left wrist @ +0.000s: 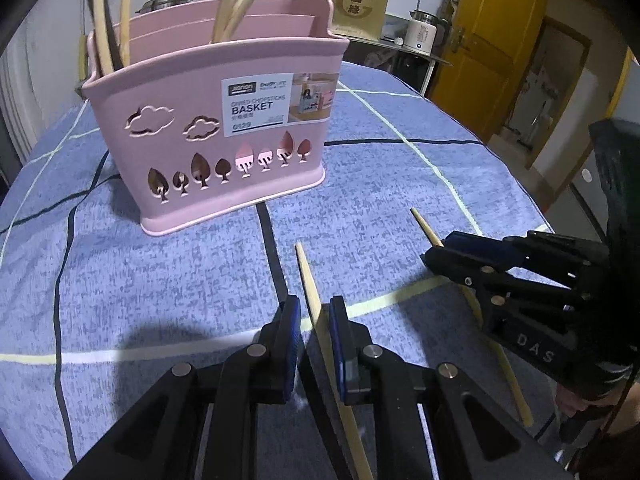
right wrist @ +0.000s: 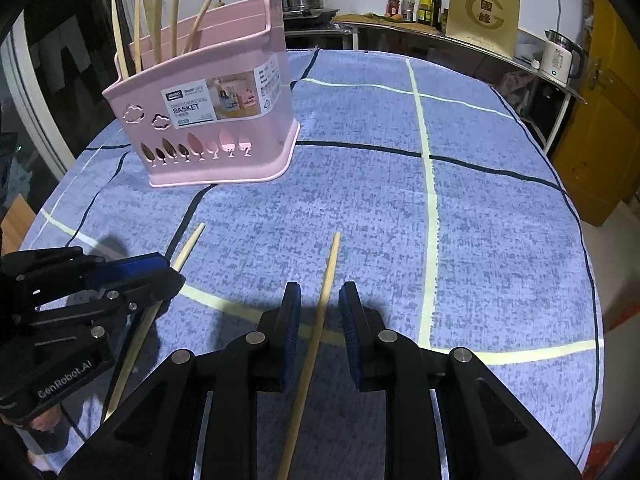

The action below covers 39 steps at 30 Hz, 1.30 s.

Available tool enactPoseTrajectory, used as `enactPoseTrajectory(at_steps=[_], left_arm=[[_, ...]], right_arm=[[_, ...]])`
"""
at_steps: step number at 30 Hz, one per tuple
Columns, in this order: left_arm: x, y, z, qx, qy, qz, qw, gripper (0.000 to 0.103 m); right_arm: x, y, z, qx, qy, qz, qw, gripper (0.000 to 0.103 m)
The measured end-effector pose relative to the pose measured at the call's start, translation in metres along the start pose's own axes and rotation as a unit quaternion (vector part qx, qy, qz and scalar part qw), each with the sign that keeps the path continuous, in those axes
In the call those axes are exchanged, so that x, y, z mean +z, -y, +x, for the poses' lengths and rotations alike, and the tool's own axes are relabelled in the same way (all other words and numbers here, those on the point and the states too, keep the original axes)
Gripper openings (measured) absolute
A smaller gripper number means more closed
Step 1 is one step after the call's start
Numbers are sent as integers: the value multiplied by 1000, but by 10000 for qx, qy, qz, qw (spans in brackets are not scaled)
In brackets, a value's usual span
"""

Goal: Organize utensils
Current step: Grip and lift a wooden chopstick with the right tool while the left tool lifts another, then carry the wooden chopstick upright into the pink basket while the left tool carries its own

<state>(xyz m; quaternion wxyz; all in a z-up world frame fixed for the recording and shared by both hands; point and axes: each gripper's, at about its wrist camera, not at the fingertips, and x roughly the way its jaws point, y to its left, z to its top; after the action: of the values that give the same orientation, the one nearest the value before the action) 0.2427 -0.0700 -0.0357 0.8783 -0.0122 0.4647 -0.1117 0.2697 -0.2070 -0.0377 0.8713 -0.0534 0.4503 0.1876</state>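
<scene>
Two chopsticks are lying on the desk in front of the pink basket, which is already holding several, so the step in hand looks like picking these two up. The left tool is straddling one chopstick with its jaws partly open, seemingly not yet pinching, while the right tool is likewise sitting part-open around the other chopstick. Next, each tool probably needs closing, then lifting and tipping its stick upright into the basket.

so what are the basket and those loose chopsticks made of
The basket looks like moulded pink plastic with a smooth matte finish: cut-out clouds and trees, rounded rim. The chopsticks look like pale unfinished bamboo or wood, though no grain is clear enough to tell which.
</scene>
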Motion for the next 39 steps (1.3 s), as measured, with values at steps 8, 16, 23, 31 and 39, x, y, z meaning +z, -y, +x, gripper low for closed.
enactPoseTrajectory(at_steps=[8, 16, 23, 31, 39], left_arm=[[7, 10, 9, 203, -26, 174, 9996, 11], [13, 6, 13, 152, -72, 172, 9997, 7], [15, 0, 8, 67, -69, 71, 9999, 6], [27, -5, -30, -34, 309, 113, 9995, 6], [41, -11, -79, -89, 756, 177, 9969, 6]], right_arm=[[5, -2, 4, -100, -43, -65, 9999, 8], [7, -3, 4, 1, -14, -29, 10000, 5], [12, -7, -12, 137, 260, -27, 9996, 5], [24, -9, -40, 244, 662, 21, 9975, 5], [37, -14, -70, 330, 1089, 65, 9935, 4]])
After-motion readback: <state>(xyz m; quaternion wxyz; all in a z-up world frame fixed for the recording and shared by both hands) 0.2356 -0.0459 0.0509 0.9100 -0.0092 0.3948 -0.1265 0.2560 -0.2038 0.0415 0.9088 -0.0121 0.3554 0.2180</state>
